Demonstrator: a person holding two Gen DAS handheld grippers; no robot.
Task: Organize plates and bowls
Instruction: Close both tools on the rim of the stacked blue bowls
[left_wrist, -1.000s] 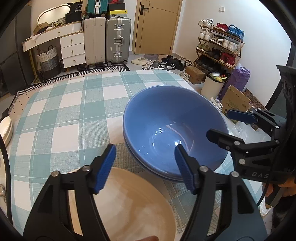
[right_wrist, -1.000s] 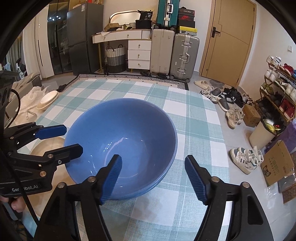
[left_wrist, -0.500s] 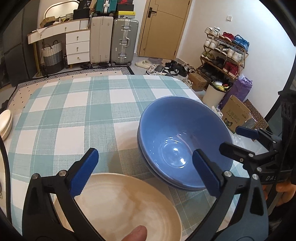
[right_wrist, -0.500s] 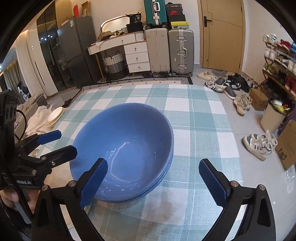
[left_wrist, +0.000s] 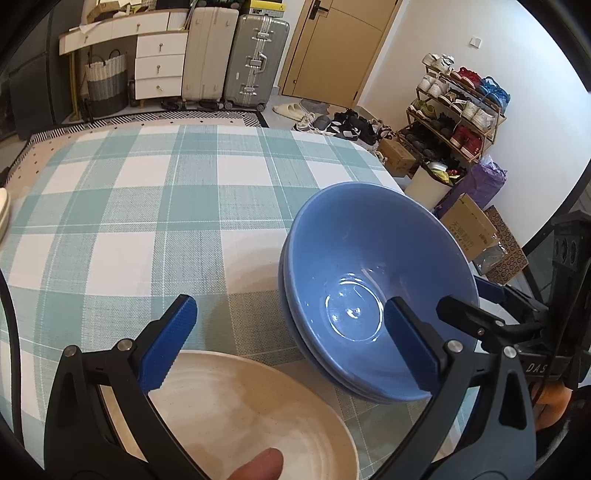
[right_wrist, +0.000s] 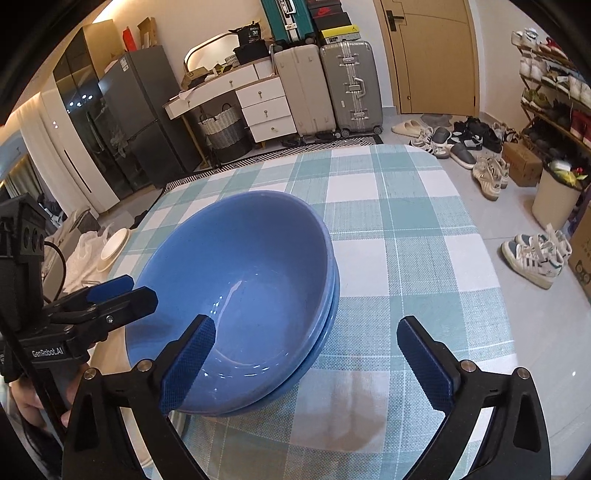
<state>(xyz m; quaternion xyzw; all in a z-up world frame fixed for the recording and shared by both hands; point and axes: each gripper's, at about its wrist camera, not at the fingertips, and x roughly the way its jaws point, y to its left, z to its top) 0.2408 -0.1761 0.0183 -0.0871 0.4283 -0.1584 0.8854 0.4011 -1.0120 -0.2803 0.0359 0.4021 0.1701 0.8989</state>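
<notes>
So here's where the dish sorting stands. Both claws are spread wide with nothing between the pads, so nothing is being carried right now.

The blue bowls (left_wrist: 373, 291) look like the finished part: they sit nested one inside another on the checked tablecloth (left_wrist: 147, 221), the stack showing as doubled rims. From the left claw (left_wrist: 291, 341) the stack sits just ahead and off to its right, with the right-hand pad hanging over the bowl's near rim but not pinching it. From the right claw (right_wrist: 306, 363) the same stack is ahead and to its left, and the left pad hovers over the near rim too.

What's left, as far as I can tell: a cream plate (left_wrist: 236, 413) lies right under the left claw, close to the near table edge, on its own. Way off past the left claw's left side, beyond the table, there's a small pile of pale dishes (right_wrist: 112, 245) on something white. My guess is the cream plate needs to go with its matches, so call it roughly halfway.
</notes>
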